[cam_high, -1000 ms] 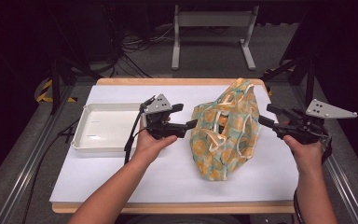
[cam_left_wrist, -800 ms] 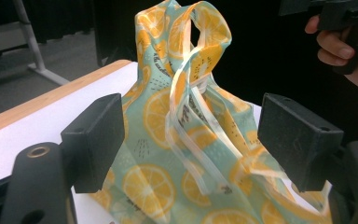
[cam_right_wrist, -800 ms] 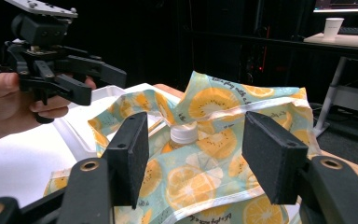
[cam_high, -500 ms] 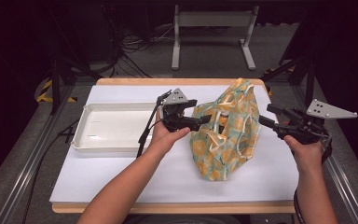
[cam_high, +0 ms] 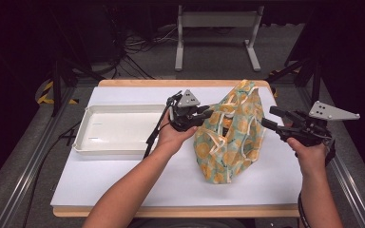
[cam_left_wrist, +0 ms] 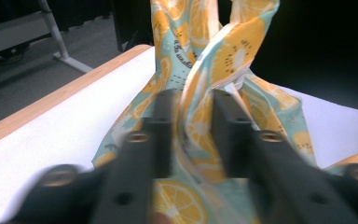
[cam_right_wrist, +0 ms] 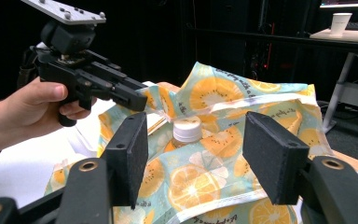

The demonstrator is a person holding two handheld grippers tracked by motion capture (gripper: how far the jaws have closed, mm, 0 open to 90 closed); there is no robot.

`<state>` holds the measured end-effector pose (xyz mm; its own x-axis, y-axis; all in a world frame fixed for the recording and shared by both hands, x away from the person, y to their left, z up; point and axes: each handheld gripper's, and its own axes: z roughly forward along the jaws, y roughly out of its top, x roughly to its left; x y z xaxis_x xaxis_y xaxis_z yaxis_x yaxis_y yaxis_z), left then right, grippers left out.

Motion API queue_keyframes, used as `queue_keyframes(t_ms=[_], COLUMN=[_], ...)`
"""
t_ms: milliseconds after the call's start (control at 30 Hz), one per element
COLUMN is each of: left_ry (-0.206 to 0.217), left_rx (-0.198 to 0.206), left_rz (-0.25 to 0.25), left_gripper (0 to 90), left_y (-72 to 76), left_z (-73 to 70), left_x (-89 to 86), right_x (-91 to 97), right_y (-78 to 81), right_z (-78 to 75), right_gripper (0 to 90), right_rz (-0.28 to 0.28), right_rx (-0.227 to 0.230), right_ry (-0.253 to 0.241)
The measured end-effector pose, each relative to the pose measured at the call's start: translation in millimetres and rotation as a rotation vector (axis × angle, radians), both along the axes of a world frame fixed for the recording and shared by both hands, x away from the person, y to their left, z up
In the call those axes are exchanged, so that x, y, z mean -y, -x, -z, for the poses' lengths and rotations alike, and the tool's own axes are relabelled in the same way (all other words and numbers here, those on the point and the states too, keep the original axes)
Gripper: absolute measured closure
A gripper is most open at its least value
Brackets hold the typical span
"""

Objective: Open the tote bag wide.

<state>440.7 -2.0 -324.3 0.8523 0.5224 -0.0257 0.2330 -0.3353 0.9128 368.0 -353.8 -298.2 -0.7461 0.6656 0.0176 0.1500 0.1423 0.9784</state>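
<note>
Bright overhead light falls evenly on the white table surface (cam_high: 123, 185) and casts only soft shadows, while the surrounding room stays dim. In the left gripper view the near black jaws are blurred, as is the orange-patterned fabric bag (cam_left_wrist: 205, 70). The right gripper view is sharper, its background dark.

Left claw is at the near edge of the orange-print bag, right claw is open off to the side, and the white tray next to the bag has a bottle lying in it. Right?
Not quite. The white tray is bare in the high view; the bottle stands inside the orange-print bag, its white cap peeking out in the right gripper view. The rest holds: the left claw is at the bag's edge, and the right claw is open beside it.
</note>
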Motion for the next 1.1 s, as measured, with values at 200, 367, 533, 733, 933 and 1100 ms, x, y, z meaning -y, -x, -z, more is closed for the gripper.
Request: queue_keyframes(t_ms=[200,367,533,733,933,1100], left_ry=[0.034,0.077,0.094,0.126,0.131,0.137], left_rx=[0.011,0.029,0.044,0.033,0.025,0.008], left_rz=[0.013,0.012,0.004,-0.04,-0.082,-0.122], left_gripper=[89.3,89.3,89.3,89.3,89.2,89.2], left_y=[3.6,9.7,10.9,5.7,-1.4,-8.3], left_z=[-8.7,-19.2,-26.5,-31.4,-29.1,-24.5], left_x=[-8.1,-15.2,-22.8,-39.9,-54.4,-65.7], right_x=[-0.3,-1.6,-2.3,-4.2,-5.7,-7.0], right_y=[-1.0,-3.2,-4.9,-7.3,-10.1,-11.7], right_z=[1.5,4.3,6.7,9.4,13.4,16.0], right_gripper=[41.4,41.8,41.9,42.0,41.6,41.3], right_rz=[0.002,0.002,0.005,0.004,0.004,0.009], right_rx=[-0.009,-0.023,-0.037,-0.053,-0.068,-0.074], right_ry=[-0.003,0.003,0.007,0.016,0.025,0.03])
